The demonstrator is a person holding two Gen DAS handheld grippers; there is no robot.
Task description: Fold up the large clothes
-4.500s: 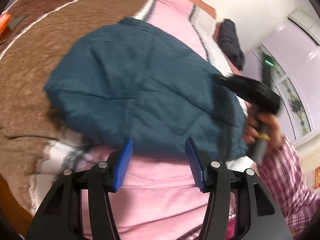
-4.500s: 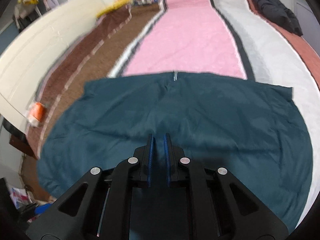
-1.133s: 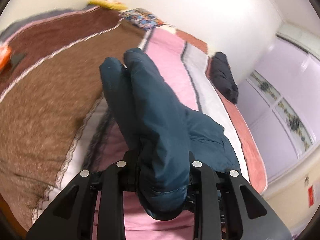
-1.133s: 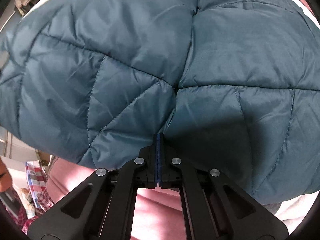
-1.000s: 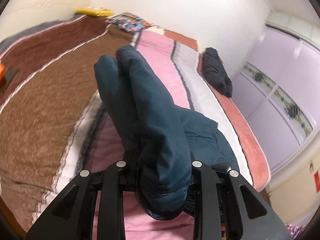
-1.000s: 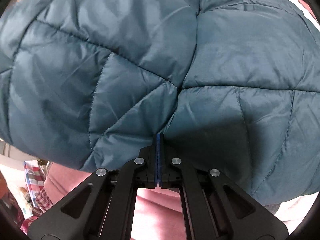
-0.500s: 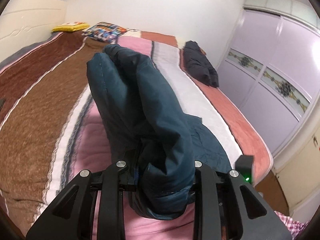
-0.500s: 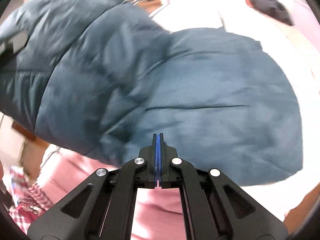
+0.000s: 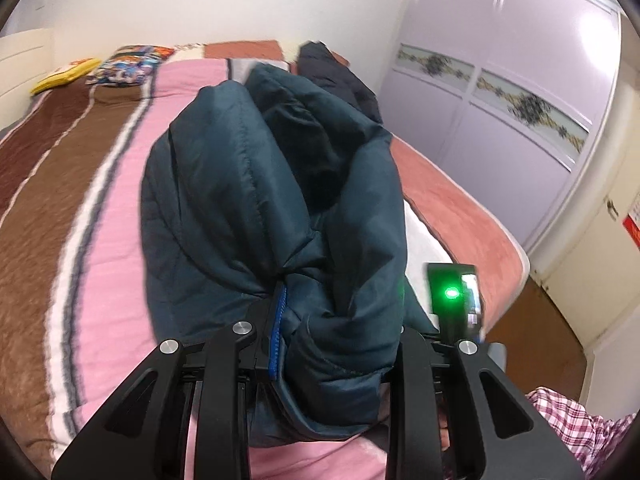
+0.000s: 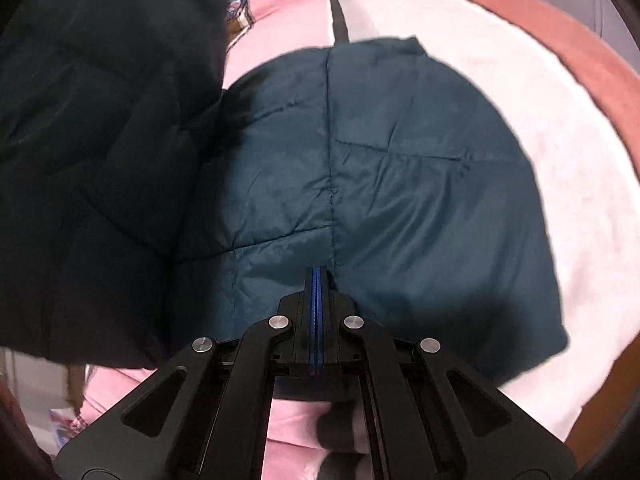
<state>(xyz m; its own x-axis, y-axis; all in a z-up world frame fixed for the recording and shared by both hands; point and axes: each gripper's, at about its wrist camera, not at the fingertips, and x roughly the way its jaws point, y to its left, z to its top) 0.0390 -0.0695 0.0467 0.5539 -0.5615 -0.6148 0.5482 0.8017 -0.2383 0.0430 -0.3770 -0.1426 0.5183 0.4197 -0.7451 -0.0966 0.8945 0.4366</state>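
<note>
A dark teal quilted puffer jacket [image 9: 248, 200] is bunched and lifted in my left gripper [image 9: 332, 320], which is shut on a thick fold of it above the striped bed. In the right wrist view the jacket [image 10: 380, 184] lies partly flat on the bed, with a raised dark fold [image 10: 100, 140] at the left. My right gripper [image 10: 317, 280] has its jaws pressed together at the jacket's near hem; whether fabric is pinched between them does not show.
The bed [image 9: 100, 184] has pink, brown, white and salmon stripes. A black garment [image 9: 332, 72] lies at its far end by pillows [image 9: 124, 64]. Lilac wardrobe doors [image 9: 500, 92] stand at the right. The other gripper's green light [image 9: 452, 292] shows nearby.
My left gripper has swung right with the bunched jacket, bringing the wardrobe into view. In the right wrist view the jacket has dropped from filling the frame to lying on the bed.
</note>
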